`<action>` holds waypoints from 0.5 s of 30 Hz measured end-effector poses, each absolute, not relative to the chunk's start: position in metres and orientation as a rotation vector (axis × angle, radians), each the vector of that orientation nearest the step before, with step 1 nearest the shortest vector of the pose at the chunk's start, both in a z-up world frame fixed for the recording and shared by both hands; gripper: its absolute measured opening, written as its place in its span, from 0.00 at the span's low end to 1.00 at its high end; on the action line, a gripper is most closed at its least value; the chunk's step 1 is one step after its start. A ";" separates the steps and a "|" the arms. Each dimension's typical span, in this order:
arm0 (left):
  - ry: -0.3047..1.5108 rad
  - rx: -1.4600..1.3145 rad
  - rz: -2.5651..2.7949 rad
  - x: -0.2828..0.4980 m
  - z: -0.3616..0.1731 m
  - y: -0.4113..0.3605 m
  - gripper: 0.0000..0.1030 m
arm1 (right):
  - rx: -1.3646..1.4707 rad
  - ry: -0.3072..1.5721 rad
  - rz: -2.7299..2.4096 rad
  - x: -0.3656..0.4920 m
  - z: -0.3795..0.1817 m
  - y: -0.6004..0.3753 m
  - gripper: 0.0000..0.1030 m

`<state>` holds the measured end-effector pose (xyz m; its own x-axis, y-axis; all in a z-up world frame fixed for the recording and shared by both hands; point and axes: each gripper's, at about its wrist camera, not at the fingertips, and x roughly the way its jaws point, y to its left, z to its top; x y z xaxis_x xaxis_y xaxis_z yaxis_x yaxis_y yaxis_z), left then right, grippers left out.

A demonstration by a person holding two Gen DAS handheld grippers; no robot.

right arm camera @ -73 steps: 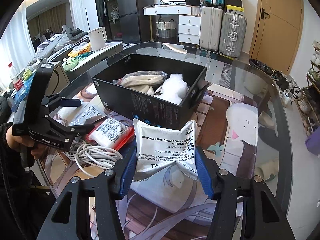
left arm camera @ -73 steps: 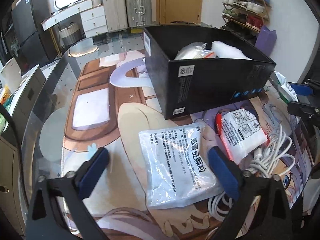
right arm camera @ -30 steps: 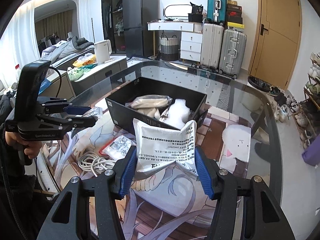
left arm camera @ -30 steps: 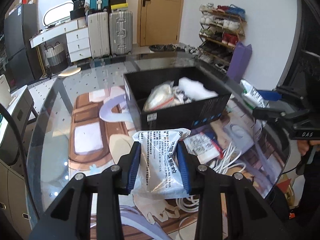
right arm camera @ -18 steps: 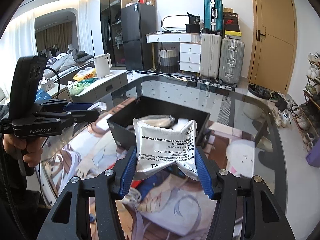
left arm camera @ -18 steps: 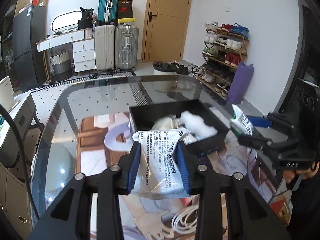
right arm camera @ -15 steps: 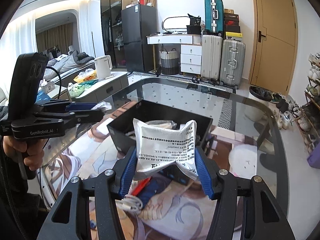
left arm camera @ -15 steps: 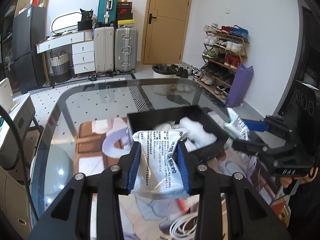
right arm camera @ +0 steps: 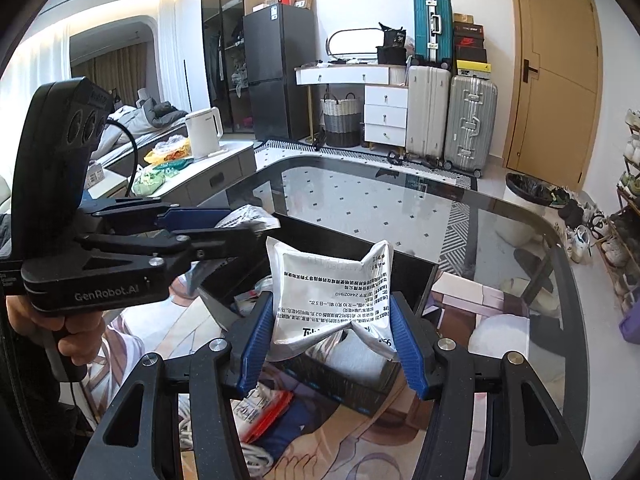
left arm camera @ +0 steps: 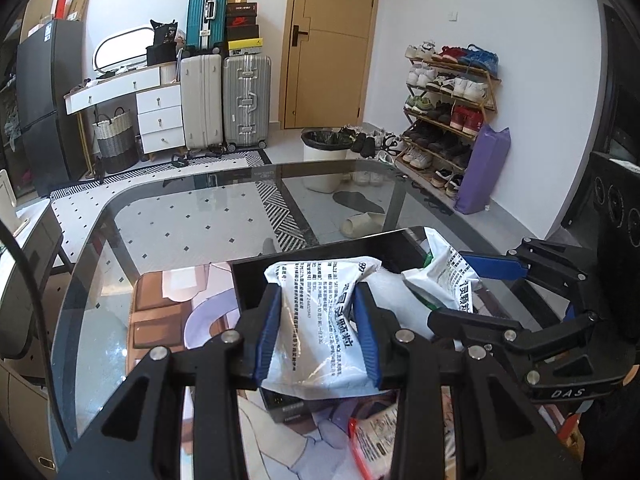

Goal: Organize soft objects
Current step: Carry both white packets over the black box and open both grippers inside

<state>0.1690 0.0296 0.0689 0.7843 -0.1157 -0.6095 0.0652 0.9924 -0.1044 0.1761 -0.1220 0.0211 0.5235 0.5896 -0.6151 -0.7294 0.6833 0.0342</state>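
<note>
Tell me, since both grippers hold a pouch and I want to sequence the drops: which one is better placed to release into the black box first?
Right, probably. The right gripper holds its pouch over the black box; the left gripper and pouch sit nearer its edge.

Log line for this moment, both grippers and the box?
left gripper: shut on printed pouch | right gripper: shut on second printed pouch | both held above black box | not released
</note>
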 end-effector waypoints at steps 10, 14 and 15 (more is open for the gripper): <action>0.691 -0.084 -0.076 0.195 0.057 0.036 0.34 | -0.324 0.682 0.793 0.202 0.001 -0.103 0.55; 0.688 -0.083 -0.076 0.198 0.056 0.037 0.34 | -0.365 0.689 0.790 0.211 -0.005 -0.099 0.55; 0.690 -0.085 -0.076 0.200 0.055 0.037 0.34 | -0.375 0.690 0.789 0.213 -0.007 -0.098 0.55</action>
